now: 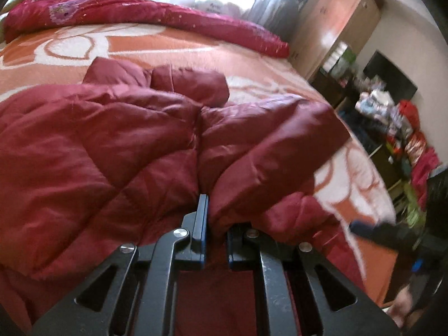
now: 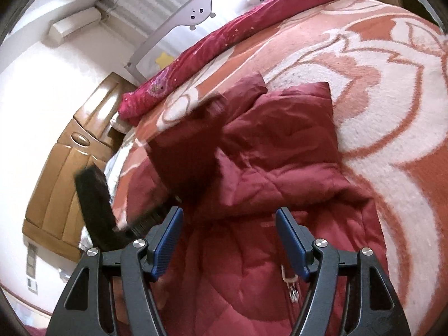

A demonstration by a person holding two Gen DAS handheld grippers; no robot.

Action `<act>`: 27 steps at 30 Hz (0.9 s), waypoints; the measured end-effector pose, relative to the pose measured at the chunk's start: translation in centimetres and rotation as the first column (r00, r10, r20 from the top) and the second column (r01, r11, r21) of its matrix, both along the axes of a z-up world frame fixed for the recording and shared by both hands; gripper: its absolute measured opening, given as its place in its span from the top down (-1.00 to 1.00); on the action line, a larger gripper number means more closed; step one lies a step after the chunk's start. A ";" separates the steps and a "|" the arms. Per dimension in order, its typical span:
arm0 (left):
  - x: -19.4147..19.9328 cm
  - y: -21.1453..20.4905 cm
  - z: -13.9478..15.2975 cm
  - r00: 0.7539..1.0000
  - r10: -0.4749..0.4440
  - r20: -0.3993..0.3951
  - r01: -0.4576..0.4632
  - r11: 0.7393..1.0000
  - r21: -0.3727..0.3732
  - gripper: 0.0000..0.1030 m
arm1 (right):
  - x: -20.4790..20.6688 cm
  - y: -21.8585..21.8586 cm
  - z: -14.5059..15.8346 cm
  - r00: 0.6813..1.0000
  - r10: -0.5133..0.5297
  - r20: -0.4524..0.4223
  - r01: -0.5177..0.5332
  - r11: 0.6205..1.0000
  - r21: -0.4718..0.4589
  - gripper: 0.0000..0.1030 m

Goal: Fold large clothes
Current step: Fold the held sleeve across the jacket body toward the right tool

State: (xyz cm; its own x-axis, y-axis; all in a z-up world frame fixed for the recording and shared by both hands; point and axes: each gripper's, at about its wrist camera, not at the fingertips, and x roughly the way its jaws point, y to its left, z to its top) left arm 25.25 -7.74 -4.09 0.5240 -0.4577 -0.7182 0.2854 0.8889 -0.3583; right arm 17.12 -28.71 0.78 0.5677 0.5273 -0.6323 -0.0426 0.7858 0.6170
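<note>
A dark red quilted puffer jacket (image 1: 117,145) lies on the orange and white bedspread (image 1: 173,47). My left gripper (image 1: 214,224) is shut on a fold of the jacket's fabric, which bulges over its right finger. In the right wrist view the jacket (image 2: 280,151) lies spread under my right gripper (image 2: 229,224), which is open and empty just above it. A zipper pull (image 2: 292,294) shows near its right finger. My left gripper appears there as a dark blurred shape (image 2: 95,210) at the left, lifting a blurred flap of the jacket (image 2: 190,145).
A rolled crimson quilt (image 1: 156,16) lies along the far side of the bed. A wooden wardrobe (image 1: 336,25) and cluttered shelves (image 1: 392,117) stand to the right of the bed. A wooden headboard (image 2: 70,168) and a grey bed rail (image 2: 179,25) border the bed.
</note>
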 end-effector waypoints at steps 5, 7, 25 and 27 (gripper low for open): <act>-0.3 -0.9 -0.3 1.000 -0.016 0.002 0.016 0.998 0.062 0.85 | 3.9 0.6 -0.7 0.999 0.032 -0.029 -0.029 0.995 0.092 -0.54; -0.5 -1.8 -0.3 1.000 -0.023 0.008 0.022 0.995 0.100 0.85 | 5.5 1.2 -1.4 0.997 0.052 -0.051 -0.044 0.990 0.136 -0.54; -1.2 -2.0 -0.6 0.999 -0.033 -0.026 0.036 0.994 0.105 0.74 | 10.9 2.2 -5.0 0.982 0.059 -0.178 -0.013 0.969 0.247 0.35; -1.4 -1.4 -0.2 0.999 -0.037 -0.038 0.040 0.996 0.086 0.68 | 10.9 2.5 -5.0 0.981 0.052 -0.184 -0.014 0.979 0.205 0.69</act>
State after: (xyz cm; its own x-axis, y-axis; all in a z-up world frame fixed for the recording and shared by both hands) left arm 23.86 -9.11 -4.26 0.4803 -0.4128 -0.7739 0.3085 0.9055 -0.2914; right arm 28.06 -26.24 -4.26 0.4291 0.6716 -0.6040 0.0652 0.6439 0.7623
